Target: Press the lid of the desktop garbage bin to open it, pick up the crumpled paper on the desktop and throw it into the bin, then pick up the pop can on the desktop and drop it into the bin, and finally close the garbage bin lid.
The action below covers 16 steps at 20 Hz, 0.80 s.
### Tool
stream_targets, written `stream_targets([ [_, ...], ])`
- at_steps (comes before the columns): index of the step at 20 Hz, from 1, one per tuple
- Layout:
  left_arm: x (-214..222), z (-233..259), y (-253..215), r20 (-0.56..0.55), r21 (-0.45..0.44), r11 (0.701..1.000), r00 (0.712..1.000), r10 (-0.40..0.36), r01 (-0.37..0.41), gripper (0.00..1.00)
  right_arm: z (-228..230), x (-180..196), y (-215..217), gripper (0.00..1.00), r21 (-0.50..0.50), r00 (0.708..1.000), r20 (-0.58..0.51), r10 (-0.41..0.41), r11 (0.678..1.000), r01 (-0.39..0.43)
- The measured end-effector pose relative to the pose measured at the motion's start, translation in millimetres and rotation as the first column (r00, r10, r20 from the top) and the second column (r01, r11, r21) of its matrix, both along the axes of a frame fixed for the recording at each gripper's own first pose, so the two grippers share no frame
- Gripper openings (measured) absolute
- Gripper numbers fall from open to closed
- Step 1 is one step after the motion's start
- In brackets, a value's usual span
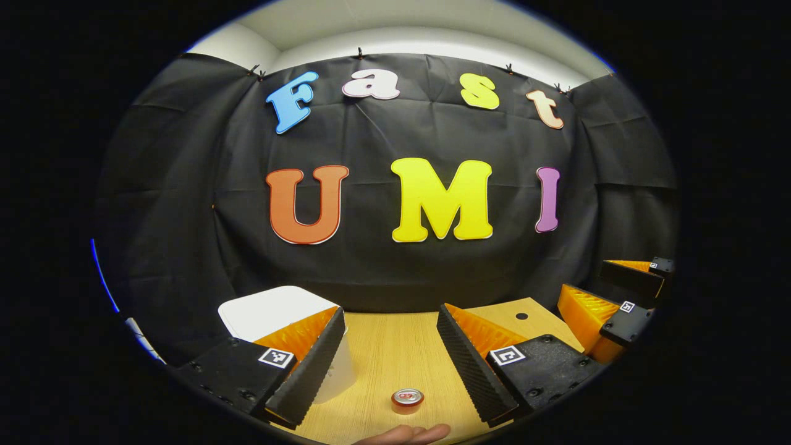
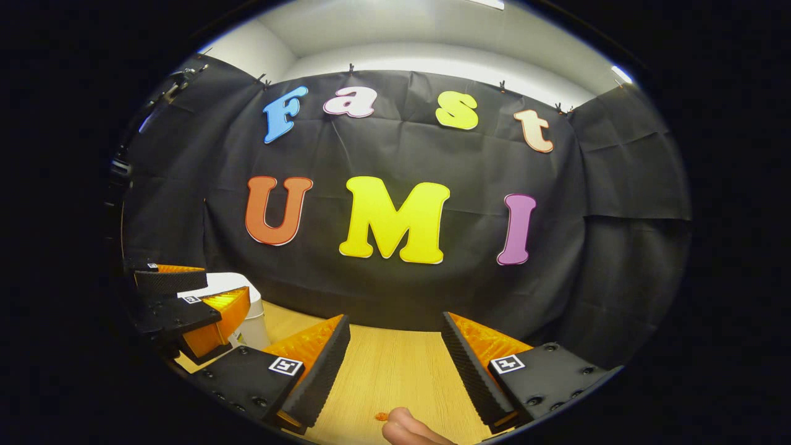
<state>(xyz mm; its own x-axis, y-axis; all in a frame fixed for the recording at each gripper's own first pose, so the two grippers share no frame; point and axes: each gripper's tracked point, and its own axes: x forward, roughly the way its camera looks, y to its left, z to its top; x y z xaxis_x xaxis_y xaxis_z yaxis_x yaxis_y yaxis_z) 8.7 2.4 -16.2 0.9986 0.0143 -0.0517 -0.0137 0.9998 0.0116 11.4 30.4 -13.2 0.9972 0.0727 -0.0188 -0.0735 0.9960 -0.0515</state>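
Note:
The white desktop bin (image 1: pixel 272 312) stands at the left of the wooden table (image 1: pixel 395 352), its lid lying flat on top. My left gripper (image 1: pixel 390 318) is open and holds nothing; its left finger overlaps the bin's front. A red pop can (image 1: pixel 407 400) stands upright on the table low between the fingers, seen from above. In the left gripper view my right gripper (image 1: pixel 584 281) hangs open at the far right. In the right gripper view the right gripper (image 2: pixel 395 324) is open over bare wood, with the left gripper (image 2: pixel 222 289) and the bin (image 2: pixel 253 324) at the left.
A person's hand (image 1: pixel 408 436) shows at the bottom edge, just before the can, and fingers (image 2: pixel 411 429) appear low in the right gripper view beside a small orange-red speck (image 2: pixel 382 416). A dark round hole (image 1: pixel 522 316) sits in the tabletop at the right. Black cloth closes the back.

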Motion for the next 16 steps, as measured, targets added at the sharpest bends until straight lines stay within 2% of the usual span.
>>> stream_targets([
  [3,1.5,-2.1,5.3,-0.006,0.001,1.000,1.000,0.017,-0.017,0.98,-2.7,1.2,1.6,0.94,0.000,1.000,-0.007,0.007,1.000,-0.007],
  [5,3.8,-3.3,12.0,-0.009,0.007,0.999,0.999,0.040,-0.040,0.93,-3.5,2.2,1.0,0.94,0.004,1.000,-0.012,0.006,1.000,-0.006],
  [6,3.4,-3.0,17.0,-0.010,0.008,0.999,0.999,0.052,-0.052,0.95,-4.2,3.6,1.2,0.94,0.006,1.000,-0.016,0.005,1.000,-0.005],
  [8,6.0,-5.9,25.1,-0.017,0.007,0.998,0.998,0.068,-0.068,0.78,-6.4,4.4,3.0,0.94,0.011,1.000,-0.025,0.009,1.000,-0.009],
  [9,7.7,-7.2,29.4,-0.020,0.010,0.997,0.997,0.080,-0.080,0.77,-8.1,5.7,3.4,0.94,0.010,1.000,-0.029,0.010,1.000,-0.009],
  [10,8.5,-8.0,34.9,-0.025,0.009,0.996,0.996,0.091,-0.090,0.70,-8.5,6.4,3.4,0.94,0.009,0.999,-0.032,0.011,1.000,-0.011],
  [11,10.7,-8.7,37.2,-0.030,0.001,0.996,0.995,0.094,-0.094,0.72,-9.2,6.9,5.5,0.94,0.010,0.999,-0.032,0.013,1.000,-0.013],
  [12,12.7,-9.9,43.2,-0.039,-0.002,0.994,0.993,0.111,-0.111,0.59,-9.1,7.4,6.0,0.94,0.009,0.999,-0.033,0.013,1.000,-0.013],
  [15,20.2,-11.2,63.6,-0.053,0.015,0.987,0.986,0.160,-0.159,0.47,-12.0,10.9,7.2,0.94,0.008,0.999,-0.039,0.014,1.000,-0.013],
  [16,24.1,-12.0,70.9,-0.053,0.026,0.984,0.983,0.178,-0.177,0.36,-12.0,12.0,8.1,0.94,0.008,0.999,-0.043,0.014,1.000,-0.013],
])
